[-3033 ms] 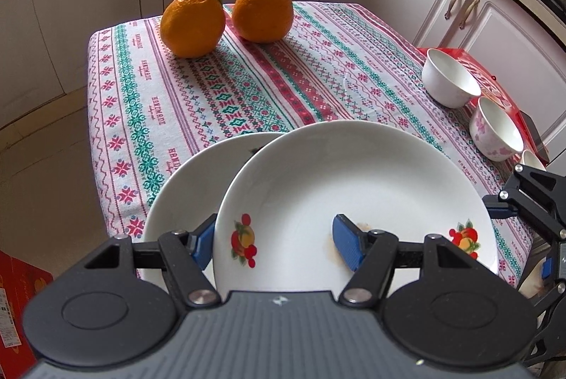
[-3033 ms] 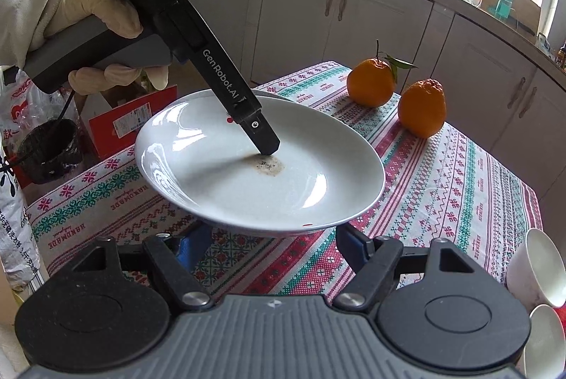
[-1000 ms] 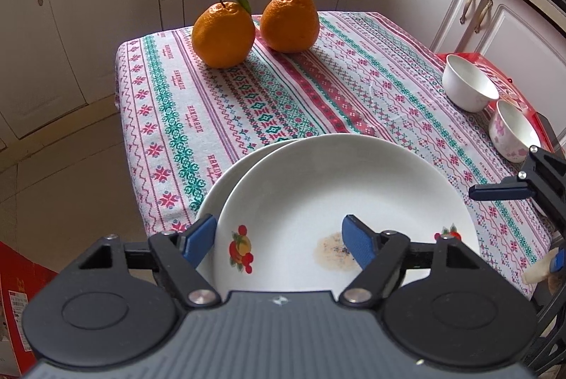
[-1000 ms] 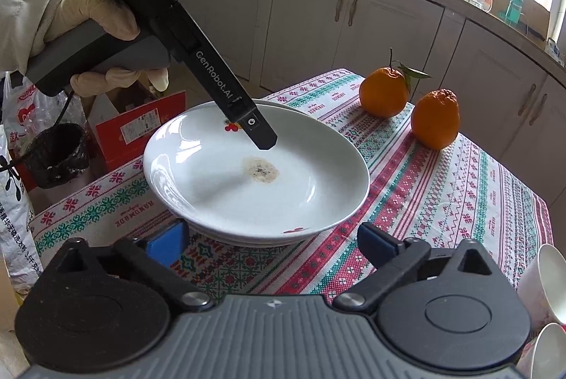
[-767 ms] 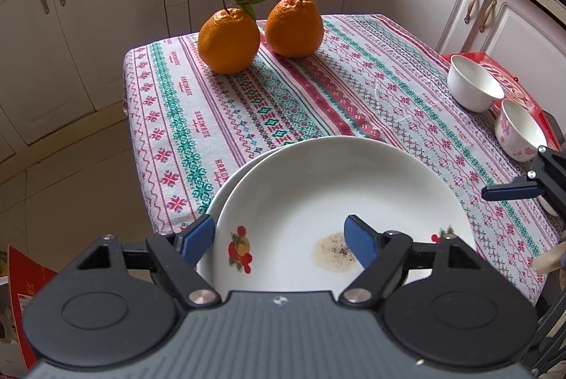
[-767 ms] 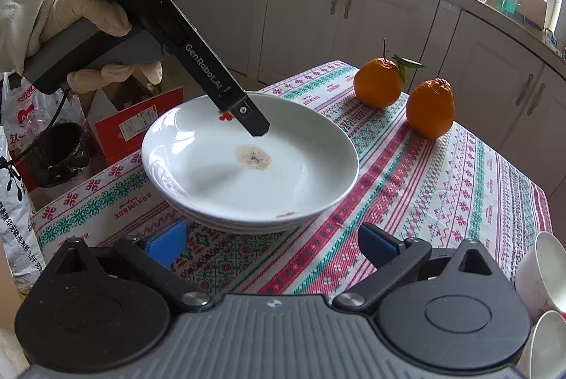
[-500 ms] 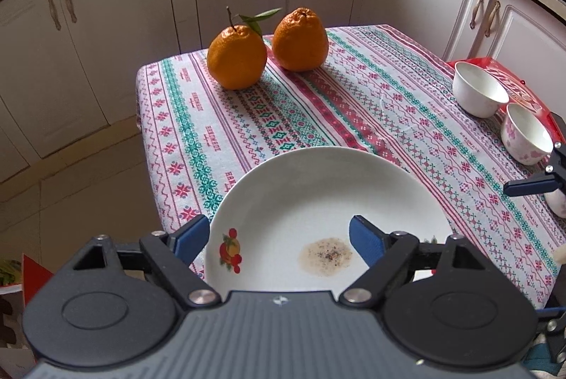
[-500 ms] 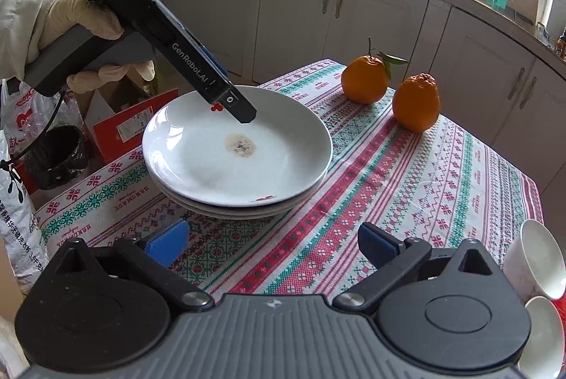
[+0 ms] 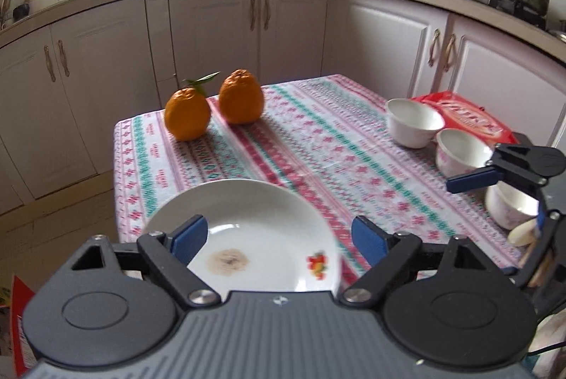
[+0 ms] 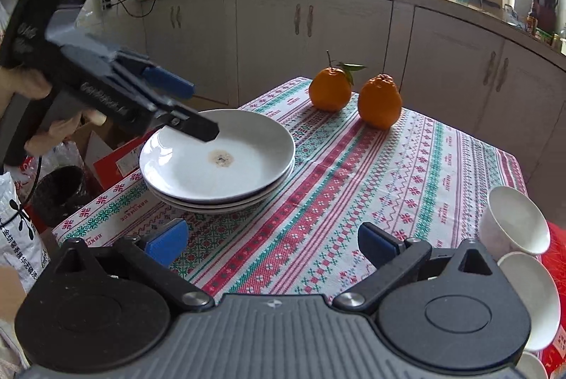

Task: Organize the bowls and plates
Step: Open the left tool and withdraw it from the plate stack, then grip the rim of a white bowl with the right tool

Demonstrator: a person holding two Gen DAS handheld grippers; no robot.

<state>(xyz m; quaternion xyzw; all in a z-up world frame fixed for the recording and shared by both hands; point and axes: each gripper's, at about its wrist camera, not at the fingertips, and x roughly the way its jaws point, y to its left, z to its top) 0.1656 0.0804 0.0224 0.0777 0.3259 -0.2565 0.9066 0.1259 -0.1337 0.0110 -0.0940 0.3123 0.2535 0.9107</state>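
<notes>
- The plates sat stacked at the left-centre of the right wrist view, on the near-left corner of the cloth-covered counter; the top plate carried a brown stain at its middle.
- In the left wrist view only the top plate showed, low in the frame, with a small fruit print near its right rim.
- The left claw hung above the left part of the stack, its jaws opening, pads off the plate and nothing gripped.
- A hand at the far left edge gripped that claw's handle.
- The right claw stood released at the bottom of its own view, wide apart over bare cloth, holding nothing; in the left wrist view it appeared at the right edge, near the bowls.
- Bowls clustered at the right edge of the counter, the farthest one just beside a red packet; one bowl lay tilted at the right of the right wrist view.
- Two oranges sat side by side at the far edge of the counter, the left one with a leaf.
</notes>
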